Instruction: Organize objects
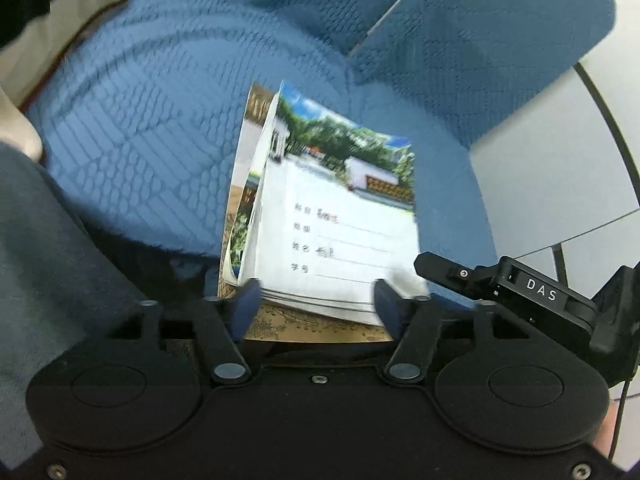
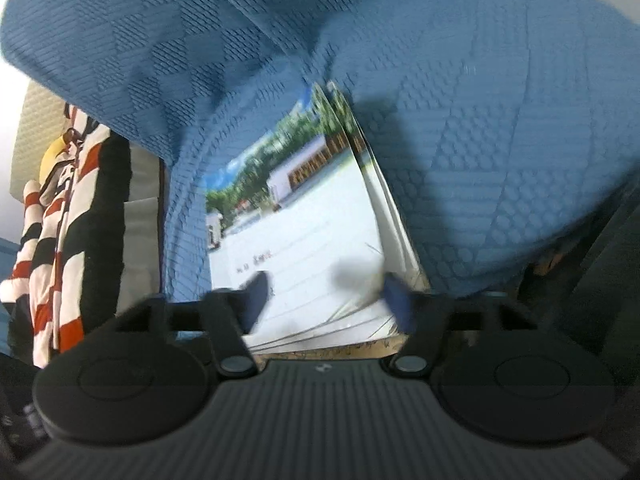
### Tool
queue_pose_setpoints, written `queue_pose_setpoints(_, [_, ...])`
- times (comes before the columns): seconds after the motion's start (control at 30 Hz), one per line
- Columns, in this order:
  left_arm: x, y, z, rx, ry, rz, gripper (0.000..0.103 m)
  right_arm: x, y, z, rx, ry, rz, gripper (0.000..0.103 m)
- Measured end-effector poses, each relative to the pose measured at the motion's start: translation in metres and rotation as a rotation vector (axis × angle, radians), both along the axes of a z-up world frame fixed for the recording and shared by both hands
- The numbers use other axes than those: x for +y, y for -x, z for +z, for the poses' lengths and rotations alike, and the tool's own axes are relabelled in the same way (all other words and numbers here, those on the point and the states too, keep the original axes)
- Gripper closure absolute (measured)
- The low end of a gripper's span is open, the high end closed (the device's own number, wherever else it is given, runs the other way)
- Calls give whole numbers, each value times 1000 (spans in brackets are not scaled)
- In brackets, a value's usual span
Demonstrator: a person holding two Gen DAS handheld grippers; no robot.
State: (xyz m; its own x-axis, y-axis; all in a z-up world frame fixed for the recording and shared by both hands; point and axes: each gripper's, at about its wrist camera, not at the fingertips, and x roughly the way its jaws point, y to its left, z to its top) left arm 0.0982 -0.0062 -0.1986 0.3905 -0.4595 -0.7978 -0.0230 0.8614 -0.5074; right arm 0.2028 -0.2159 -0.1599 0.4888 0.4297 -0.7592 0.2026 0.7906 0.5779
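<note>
A small stack of thin notebooks (image 1: 340,216) with a photo cover of trees and white buildings lies on a blue textured sofa seat (image 1: 152,128). My left gripper (image 1: 318,300) is open, its blue fingertips either side of the stack's near edge. In the right wrist view the same notebooks (image 2: 296,232) lie between the fingers of my right gripper (image 2: 326,296), which is also open around their near edge. The right gripper's body (image 1: 516,288), marked DAS, shows at the right of the left wrist view.
A blue sofa cushion (image 1: 480,40) stands behind the notebooks. A red, white and black striped garment (image 2: 60,240) hangs at the left of the right wrist view. A grey cloth (image 1: 48,248) lies at the left. White floor (image 1: 560,160) shows at the right.
</note>
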Motion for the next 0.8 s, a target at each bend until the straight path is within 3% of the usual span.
queue_pose_setpoints(0.47, [-8,36,130,-270,-85,-70,13,6,33,128,-290,177,79,31])
queue_pose_setpoints(0.63, [-9,51,159,-330,-96,-87,6,8,57,162,-374,212,90,31])
queue_pose_setpoints(0.8, [-8,72,178,-372,-86,-86,2,7,82,177,-419,225,82,31])
